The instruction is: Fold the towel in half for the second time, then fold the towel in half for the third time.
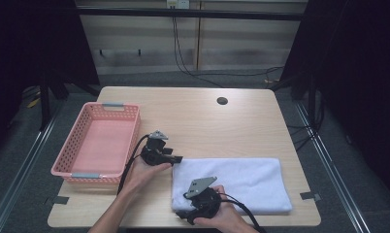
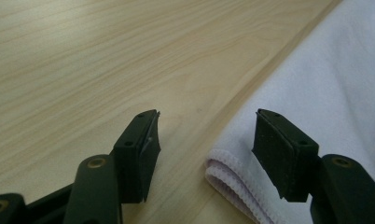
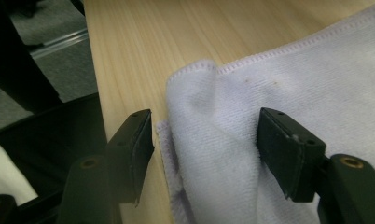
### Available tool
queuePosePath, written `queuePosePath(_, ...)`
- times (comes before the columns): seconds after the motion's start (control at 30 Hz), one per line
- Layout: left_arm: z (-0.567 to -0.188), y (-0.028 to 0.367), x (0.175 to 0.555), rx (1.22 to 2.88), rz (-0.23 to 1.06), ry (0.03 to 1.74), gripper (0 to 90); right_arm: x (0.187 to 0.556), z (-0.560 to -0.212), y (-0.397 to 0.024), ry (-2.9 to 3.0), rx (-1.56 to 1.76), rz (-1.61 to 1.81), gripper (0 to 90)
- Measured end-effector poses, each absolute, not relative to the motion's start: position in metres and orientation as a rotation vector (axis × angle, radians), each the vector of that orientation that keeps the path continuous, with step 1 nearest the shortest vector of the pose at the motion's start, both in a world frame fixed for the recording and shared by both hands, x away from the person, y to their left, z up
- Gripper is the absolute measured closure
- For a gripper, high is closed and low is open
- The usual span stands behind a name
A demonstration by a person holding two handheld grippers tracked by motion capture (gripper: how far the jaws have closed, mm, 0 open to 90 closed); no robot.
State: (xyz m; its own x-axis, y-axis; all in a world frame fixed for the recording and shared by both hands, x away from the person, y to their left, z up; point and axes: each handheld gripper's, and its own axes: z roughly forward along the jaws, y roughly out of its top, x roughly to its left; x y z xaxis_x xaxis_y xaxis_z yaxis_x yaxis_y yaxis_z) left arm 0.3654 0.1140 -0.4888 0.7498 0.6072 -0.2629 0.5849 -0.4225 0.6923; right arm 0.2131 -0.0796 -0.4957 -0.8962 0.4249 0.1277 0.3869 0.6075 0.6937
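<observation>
Pale wooden worktop (image 1: 198, 116) carries a folded white terry towel (image 1: 241, 182) whose near-left corner lies between the spread right claw (image 3: 204, 154), its far-left corner just ahead of the spread left claw (image 2: 204, 149), likely poised for another fold.

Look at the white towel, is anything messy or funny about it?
A little. The folded white towel lies mostly flat, but the corner by the right tool is bunched into a small hump, with a lower layer poking out beside it.
</observation>
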Motion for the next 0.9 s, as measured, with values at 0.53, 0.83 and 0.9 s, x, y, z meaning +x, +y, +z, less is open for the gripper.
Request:
queuePosePath(0.53,-0.489,0.122,0.368,2.115,0.048,0.947,35.9,0.211,-0.496,-0.081,2.670,0.635,1.080,68.9)
queuePosePath(0.83,-0.499,0.107,0.359,2.199,-0.043,0.805,64.6,0.215,-0.494,-0.083,2.683,0.703,1.101,74.0)
queuePosePath(0.9,-0.499,0.108,0.359,2.195,-0.048,0.798,71.5,0.216,-0.494,-0.083,2.688,0.727,1.102,74.9)
